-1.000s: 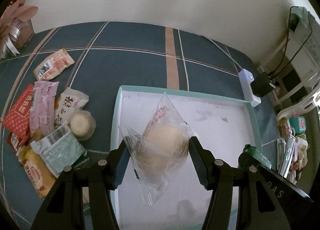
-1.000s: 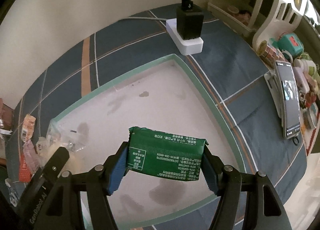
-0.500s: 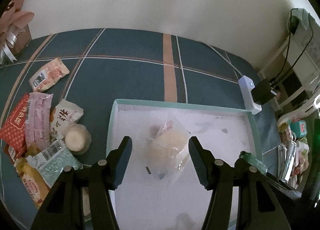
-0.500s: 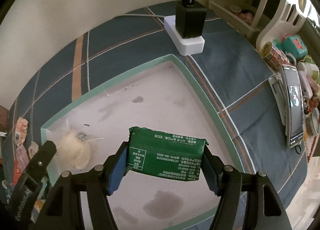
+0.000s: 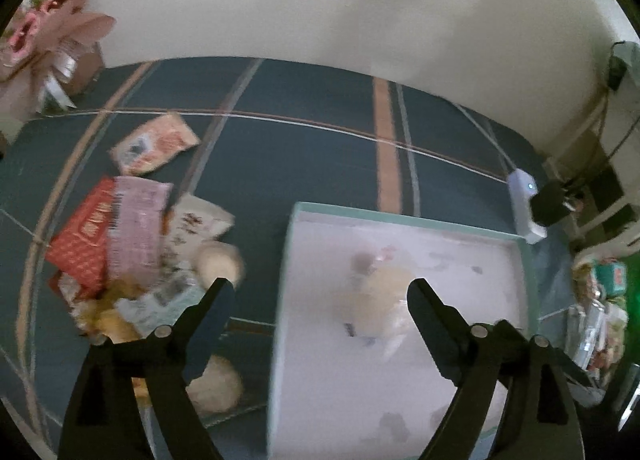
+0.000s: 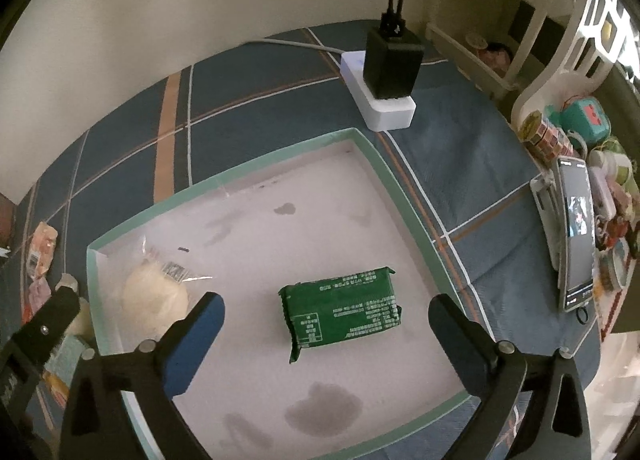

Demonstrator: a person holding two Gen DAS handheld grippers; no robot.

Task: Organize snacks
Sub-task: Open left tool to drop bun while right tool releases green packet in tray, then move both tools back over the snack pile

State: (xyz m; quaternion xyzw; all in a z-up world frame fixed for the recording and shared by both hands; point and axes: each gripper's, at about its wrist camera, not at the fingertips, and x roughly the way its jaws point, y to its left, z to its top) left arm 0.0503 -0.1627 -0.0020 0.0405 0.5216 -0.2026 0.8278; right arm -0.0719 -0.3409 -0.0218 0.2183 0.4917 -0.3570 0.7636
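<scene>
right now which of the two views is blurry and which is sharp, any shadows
Left wrist view: motion-smeared, the snack pile and the clear-wrapped bun in the tray are soft. Right wrist view: sharp, print on the green packet shows as crisp lines; dim light, only soft shadows; both fisheye-bent.

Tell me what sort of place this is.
Probably a lived-in room at home, not a shop: a plaid cloth covers the surface, a power strip with a charger lies on it, and a phone rests beside household clutter.
</scene>
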